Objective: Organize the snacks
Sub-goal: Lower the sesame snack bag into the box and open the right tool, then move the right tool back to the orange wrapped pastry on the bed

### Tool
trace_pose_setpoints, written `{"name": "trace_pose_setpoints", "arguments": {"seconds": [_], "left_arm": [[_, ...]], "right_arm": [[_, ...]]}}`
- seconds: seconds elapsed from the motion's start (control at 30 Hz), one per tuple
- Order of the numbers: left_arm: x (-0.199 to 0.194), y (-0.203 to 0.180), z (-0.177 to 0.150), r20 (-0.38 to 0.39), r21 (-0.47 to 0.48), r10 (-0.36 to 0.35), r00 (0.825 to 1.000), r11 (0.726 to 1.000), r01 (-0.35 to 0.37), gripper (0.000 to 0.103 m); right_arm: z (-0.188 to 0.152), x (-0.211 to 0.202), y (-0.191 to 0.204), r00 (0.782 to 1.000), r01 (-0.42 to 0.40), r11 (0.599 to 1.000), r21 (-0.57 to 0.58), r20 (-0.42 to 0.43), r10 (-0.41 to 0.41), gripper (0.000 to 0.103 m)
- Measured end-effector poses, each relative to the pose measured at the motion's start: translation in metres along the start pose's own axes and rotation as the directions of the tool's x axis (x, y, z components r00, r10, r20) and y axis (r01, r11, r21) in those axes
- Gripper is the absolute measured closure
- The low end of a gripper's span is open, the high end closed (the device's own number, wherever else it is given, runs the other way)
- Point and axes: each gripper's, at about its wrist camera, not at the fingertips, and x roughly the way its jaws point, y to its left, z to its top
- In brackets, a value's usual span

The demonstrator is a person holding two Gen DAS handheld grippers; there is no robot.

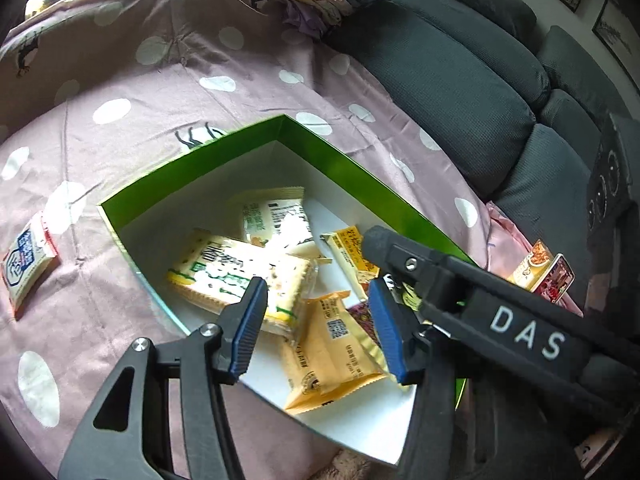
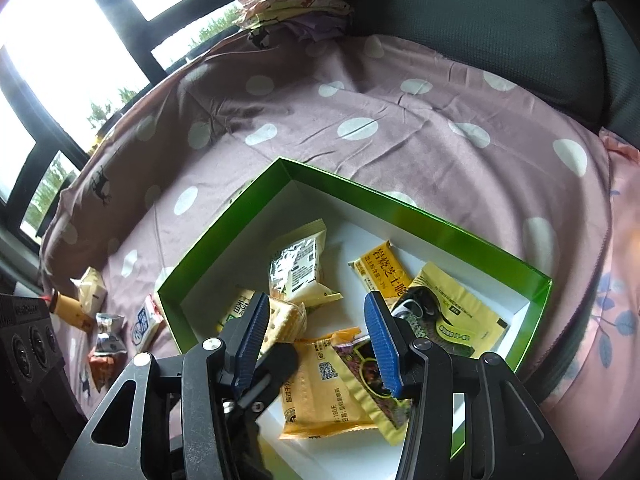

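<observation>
Loose snack packets [image 2: 106,332] (four or so) lie beside green box [image 2: 224,236].

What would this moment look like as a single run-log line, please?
left gripper: open, empty | right gripper: open, empty | green box: holds snack packets | some packets outside on bedspread

1. The green box [image 2: 224,216] is open-topped; entry from above is unobstructed, and its green walls bar entry from the sides.
2. Free white floor lies at the box's 12 o'clock corner and along its 6 o'clock edge.
3. The box's centre is occupied by the cracker packet [image 1: 236,276], the white-and-green packet [image 2: 298,266] and the orange packet [image 2: 320,384].
4. The yellow sachet [image 2: 460,304] fills the 3 o'clock side.
5. The right gripper [image 1: 400,264] crosses the box's 3 o'clock wall in the left wrist view, blocking passage there.
6. The spotted cover [image 2: 400,120] toward 12 o'clock is bare and passable.
7. Loose packets [image 2: 108,336] clutter the 9 o'clock side.
</observation>
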Motion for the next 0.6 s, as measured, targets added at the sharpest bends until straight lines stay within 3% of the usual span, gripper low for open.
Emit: {"name": "trace_pose_setpoints", "arguments": {"seconds": [0.2,0.23,0.3,0.43,0.57,0.6], "left_arm": [[-0.053,0.050,-0.008,0.106,-0.113,0.097,0.990,0.990,-0.085,0.028],[-0.063,0.060,-0.011,0.119,-0.135,0.130,0.984,0.984,-0.114,0.027],[-0.084,0.083,-0.019,0.144,-0.193,0.213,0.967,0.964,-0.183,0.021],[-0.129,0.132,-0.044,0.172,-0.274,0.364,0.915,0.910,-0.311,0.016],[-0.172,0.189,-0.069,0.150,-0.394,0.515,0.844,0.814,-0.427,0.011],[-0.183,0.204,-0.077,0.144,-0.437,0.553,0.821,0.780,-0.449,0.009]], "right_arm": [[-0.001,-0.004,0.014,0.999,-0.024,0.999,-0.026,0.022,0.025,0.049],[-0.001,-0.006,0.018,0.999,-0.032,0.999,-0.034,0.030,0.033,0.042],[-0.003,-0.010,0.028,0.997,-0.048,0.997,-0.056,0.051,0.051,0.039],[-0.008,-0.012,0.051,0.994,-0.076,0.991,-0.106,0.067,0.084,0.031],[-0.016,-0.007,0.079,0.993,-0.082,0.982,-0.172,0.068,0.095,0.028],[-0.019,-0.005,0.086,0.993,-0.087,0.978,-0.187,0.061,0.099,0.028]]}}
